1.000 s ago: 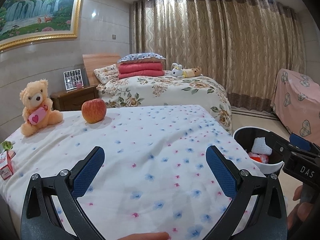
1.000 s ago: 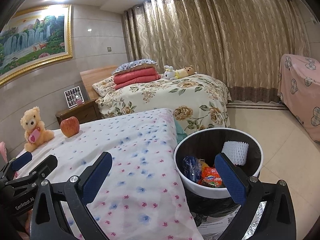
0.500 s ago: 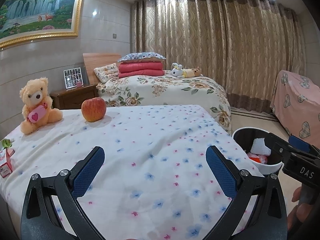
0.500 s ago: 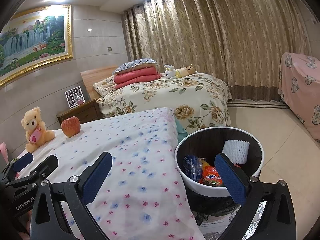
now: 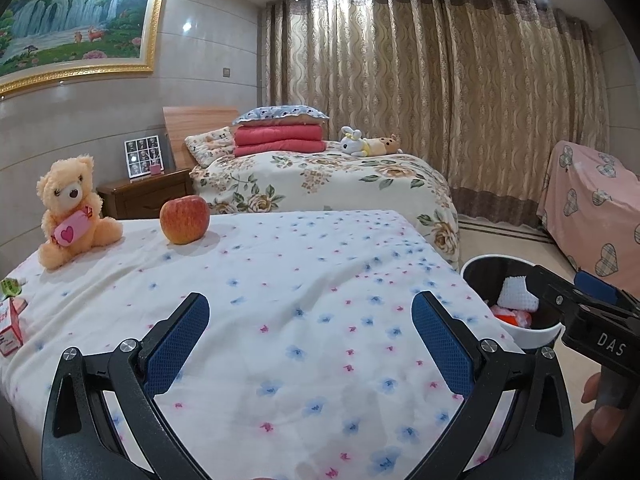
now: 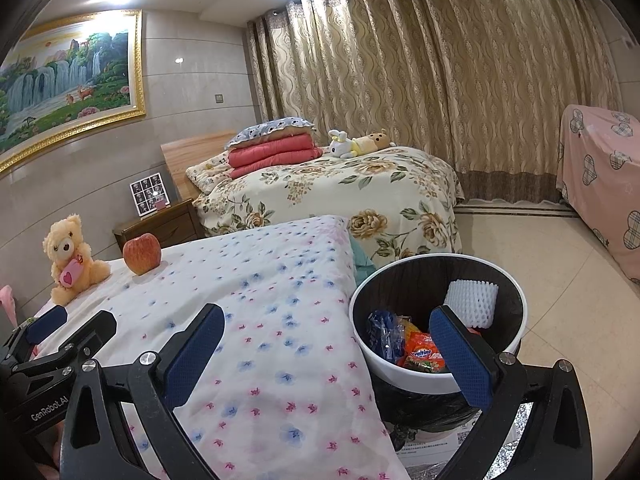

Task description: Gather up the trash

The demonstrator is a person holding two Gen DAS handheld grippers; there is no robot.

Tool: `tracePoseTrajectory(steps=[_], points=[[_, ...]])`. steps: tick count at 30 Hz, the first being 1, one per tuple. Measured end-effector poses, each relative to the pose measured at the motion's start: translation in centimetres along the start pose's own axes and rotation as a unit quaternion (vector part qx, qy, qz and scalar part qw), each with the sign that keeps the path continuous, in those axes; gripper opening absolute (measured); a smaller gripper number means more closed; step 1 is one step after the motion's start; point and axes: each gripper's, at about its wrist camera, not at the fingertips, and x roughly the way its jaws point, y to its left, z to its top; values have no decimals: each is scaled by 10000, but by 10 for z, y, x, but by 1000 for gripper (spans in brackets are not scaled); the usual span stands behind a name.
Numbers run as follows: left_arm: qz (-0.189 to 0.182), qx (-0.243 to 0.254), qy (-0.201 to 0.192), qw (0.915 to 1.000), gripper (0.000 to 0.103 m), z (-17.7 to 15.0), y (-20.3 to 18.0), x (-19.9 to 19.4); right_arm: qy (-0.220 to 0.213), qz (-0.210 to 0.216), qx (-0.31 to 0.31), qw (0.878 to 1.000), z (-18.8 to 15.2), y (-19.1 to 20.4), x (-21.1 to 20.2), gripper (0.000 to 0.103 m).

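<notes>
The left hand-held gripper (image 5: 308, 336) is hovering over a white bedspread (image 5: 300, 280) sprinkled with small blue and pink flowers, its blue-padded fingers (image 5: 178, 344) standing wide apart with nothing between them. The right hand-held gripper (image 6: 324, 352) is reaching out over the edge of the same bed, its fingers likewise spread apart and empty, one pad over the bedspread and the other over the trash bin (image 6: 404, 376). The bin, white-rimmed with a dark inside, is standing on the floor just beside the bed, and it is holding the collected trash: a white foam fruit net (image 6: 472, 304) leaning against the far wall, an orange snack wrapper (image 6: 422, 354) and a blue wrapper (image 6: 380, 332) lying lower down. At the left edge of the bedspread a small red-and-white carton (image 5: 10, 330) is sitting, partly cut off by the left wrist view. Farther along the bed, a red apple (image 5: 185, 219) is resting beside a tan teddy bear (image 5: 72, 212) hugging a pink heart-marked candy. Beyond them a wooden nightstand (image 5: 148, 196) is carrying a photo frame (image 5: 143, 157), and a second bed (image 5: 328, 184) in a floral cover is bearing folded red blankets (image 5: 278, 140), while gold curtains (image 5: 440, 100) are hanging across the back wall.
</notes>
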Motion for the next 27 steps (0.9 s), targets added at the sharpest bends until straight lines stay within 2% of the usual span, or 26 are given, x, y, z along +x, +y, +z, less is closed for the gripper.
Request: tracePoseTrajectory(steps=[27], points=[[-76, -2, 4, 10000, 103, -2, -2, 0, -8, 11, 16, 10000, 1, 0, -1, 103]])
